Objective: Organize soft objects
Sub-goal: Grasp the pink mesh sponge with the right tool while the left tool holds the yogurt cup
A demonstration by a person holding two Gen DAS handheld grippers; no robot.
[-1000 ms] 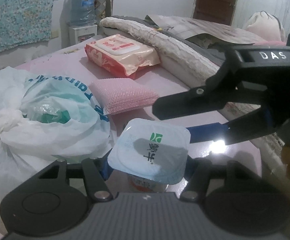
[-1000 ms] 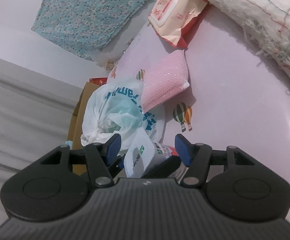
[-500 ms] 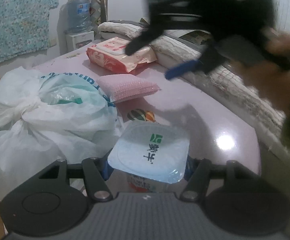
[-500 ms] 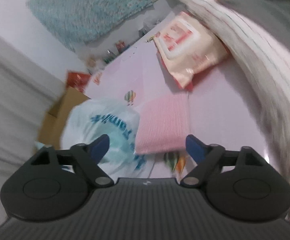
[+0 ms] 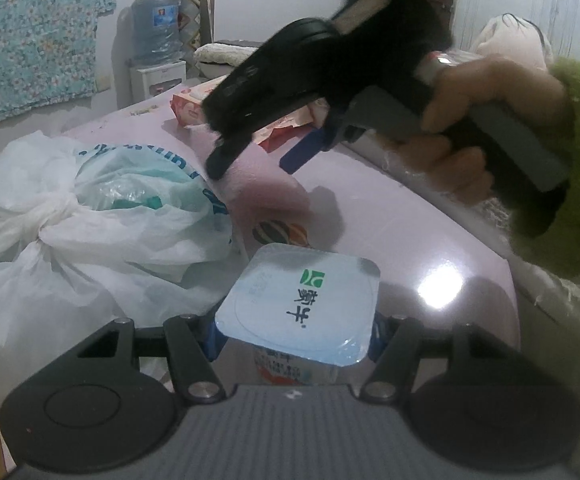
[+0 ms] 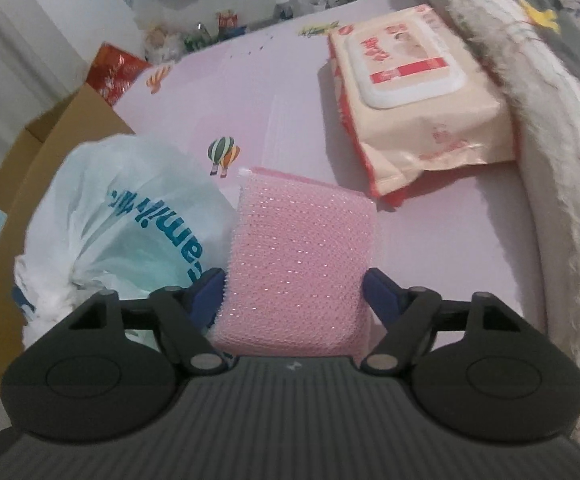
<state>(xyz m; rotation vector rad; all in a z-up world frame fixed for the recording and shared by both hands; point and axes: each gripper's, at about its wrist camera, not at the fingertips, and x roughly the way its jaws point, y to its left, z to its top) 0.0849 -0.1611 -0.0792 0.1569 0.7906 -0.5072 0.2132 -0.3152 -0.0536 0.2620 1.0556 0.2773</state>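
A yogurt cup [image 5: 298, 300] with a pale blue foil lid stands upright between the blue pads of my left gripper [image 5: 294, 332], which is shut on it low over the pink table [image 5: 390, 208]. The pink mesh sponge [image 6: 298, 248] lies flat on the table. My right gripper [image 6: 294, 292] straddles it with a pad at each side edge; its jaws are closing and I see no squeeze in the sponge. From the left wrist view the right gripper [image 5: 253, 166] points down over the sponge [image 5: 265, 196], held by a hand [image 5: 490, 112] in a green sleeve.
A knotted white plastic bag [image 6: 129, 224] lies just left of the sponge, with a cardboard box [image 6: 29, 168] beyond the table's left edge. A pack of wet wipes [image 6: 410, 80] sits at the back right against a rolled white blanket [image 6: 550, 140]. A water dispenser bottle [image 5: 155, 28] stands behind.
The right gripper let go of the yogurt cup, swung away toward the back, rolled level and opened, and now sits around the pink sponge. The left gripper kept the cup and stayed put.
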